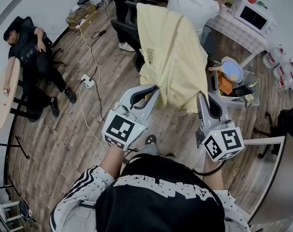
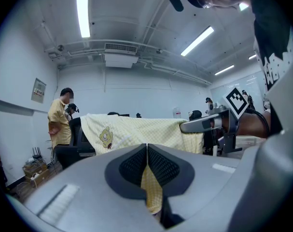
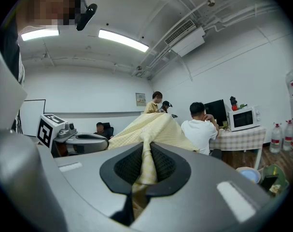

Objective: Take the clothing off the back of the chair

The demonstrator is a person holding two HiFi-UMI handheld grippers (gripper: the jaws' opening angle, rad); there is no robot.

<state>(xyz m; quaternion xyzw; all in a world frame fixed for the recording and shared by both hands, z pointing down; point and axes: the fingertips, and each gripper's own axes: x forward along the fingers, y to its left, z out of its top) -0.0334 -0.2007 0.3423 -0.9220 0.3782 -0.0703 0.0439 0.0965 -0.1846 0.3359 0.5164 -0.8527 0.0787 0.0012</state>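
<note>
A pale yellow checked garment (image 1: 173, 57) with a small bear patch hangs spread in front of me, its far end by the black chair (image 1: 124, 30); whether it still rests on the chair back I cannot tell. My left gripper (image 1: 153, 88) is shut on the garment's near left edge and my right gripper (image 1: 200, 96) on its near right edge. In the left gripper view, yellow cloth (image 2: 136, 132) is pinched in the left gripper (image 2: 147, 146), with the chair (image 2: 71, 151) at the left. The right gripper view shows cloth (image 3: 151, 127) squeezed in the right gripper (image 3: 147, 146).
A person in white (image 1: 192, 1) sits at a checked table with a microwave (image 1: 252, 16). A basket of things (image 1: 231, 76) stands right of the garment. At the left are a seated person (image 1: 33, 47), a round table (image 1: 4, 95), and a power strip with cables (image 1: 88, 81).
</note>
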